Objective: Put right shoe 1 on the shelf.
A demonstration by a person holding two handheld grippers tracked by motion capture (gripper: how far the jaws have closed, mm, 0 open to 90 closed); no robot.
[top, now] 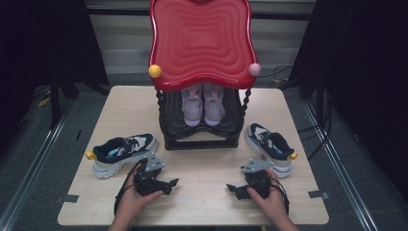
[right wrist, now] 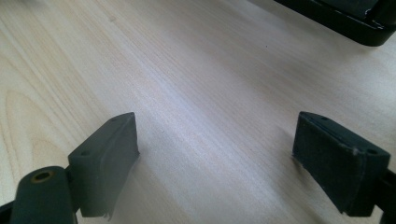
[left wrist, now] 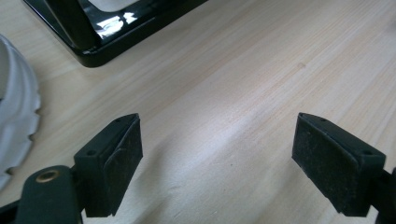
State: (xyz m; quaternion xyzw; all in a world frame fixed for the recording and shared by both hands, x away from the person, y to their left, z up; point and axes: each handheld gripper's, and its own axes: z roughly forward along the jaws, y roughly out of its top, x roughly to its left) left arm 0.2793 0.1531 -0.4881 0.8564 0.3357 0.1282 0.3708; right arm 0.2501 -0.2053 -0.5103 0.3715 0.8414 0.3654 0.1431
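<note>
A light wooden table (top: 144,106) is seen from above, with a person's 2 forearms coming in from the bottom edge. Each hand holds a black gripper low over the near part of the tabletop.

The left gripper (top: 174,182) points toward the middle of the table. In the left gripper view its 2 jaws stand wide apart with bare wood between them, so it is open and holds nothing. The right gripper (top: 231,188) points inward from the other side, facing the left one, with a stretch of bare table between them. In the right gripper view its jaws are also spread wide over bare wood, open and empty.

Just beyond the left gripper lies a navy and white sneaker (top: 123,152) on its sole, with a yellow tab at the heel; its white sole edge shows at the left of the left gripper view. A matching sneaker (top: 269,146) lies just beyond the right gripper, near the table's right edge. Neither shoe is touched.

Between the 2 sneakers, at the back centre, stands a black shoe rack (top: 202,139) with a wavy red top (top: 202,41). A pair of pale pink shoes (top: 202,105) sits side by side on its lower shelf.
</note>
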